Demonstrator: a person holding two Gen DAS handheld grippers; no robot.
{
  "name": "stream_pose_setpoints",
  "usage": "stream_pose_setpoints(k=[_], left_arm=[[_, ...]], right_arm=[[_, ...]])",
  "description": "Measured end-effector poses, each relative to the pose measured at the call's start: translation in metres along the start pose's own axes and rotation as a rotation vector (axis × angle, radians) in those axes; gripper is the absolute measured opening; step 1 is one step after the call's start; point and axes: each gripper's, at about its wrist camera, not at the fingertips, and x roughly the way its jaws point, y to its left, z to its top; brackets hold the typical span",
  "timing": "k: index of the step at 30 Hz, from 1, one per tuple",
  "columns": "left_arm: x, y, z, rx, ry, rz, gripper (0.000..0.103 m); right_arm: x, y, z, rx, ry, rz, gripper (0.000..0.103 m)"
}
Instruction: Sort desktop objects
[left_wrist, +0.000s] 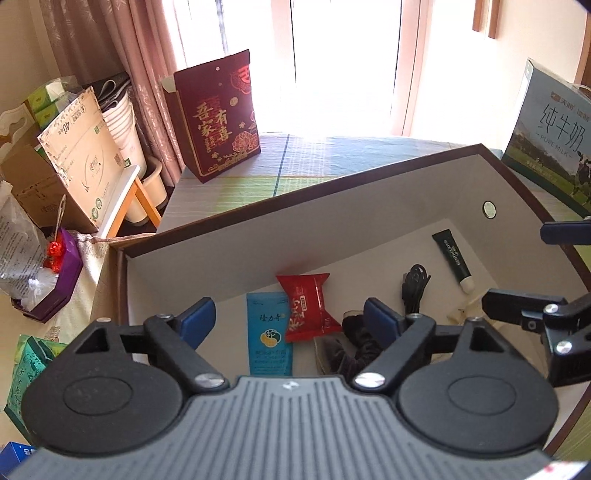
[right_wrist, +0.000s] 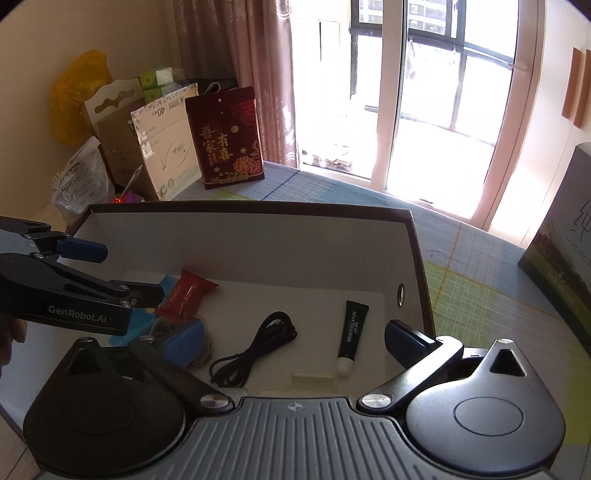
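Both your claws hang spread and empty over the open box (right_wrist: 417, 258), left gripper (left_wrist: 288, 319) above the blue sachet (left_wrist: 267, 332) and red candy wrapper (left_wrist: 308, 308), right gripper (right_wrist: 295, 341) above the coiled black cable (right_wrist: 258, 343) and lip balm tube (right_wrist: 352, 332). Careful: the two grippers sit close, so a sideways swing could knock them together, and a low pass could snag the cable loops or clip the box wall. Your left view alone shows the sachet whole and the dark bundle (left_wrist: 360, 332) beside it; your right view alone shows the cable's full run and the left claw from the side.
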Motion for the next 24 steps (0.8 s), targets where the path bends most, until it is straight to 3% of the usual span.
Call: stream_pose_setpoints(k=[6,16,24], left_arm=[[-0.038,-0.005,-0.017,-0.012,-0.046,0.017,0.091],[-0.105,-0.015,-0.052,-0.056,-0.138,0.060,0.095],[-0.154,-0.029,-0.084,-0.084,-0.144,0.073,0.095]], right_arm=[[-0.029,0.003,-0.020,0.059,-0.010,0.040,0.101],[-0.069,0.021,-0.046,0.041,0.005,-0.011,0.101],[-0.104,0.030,-0.070,0.080,0.000,-0.019,0.101]])
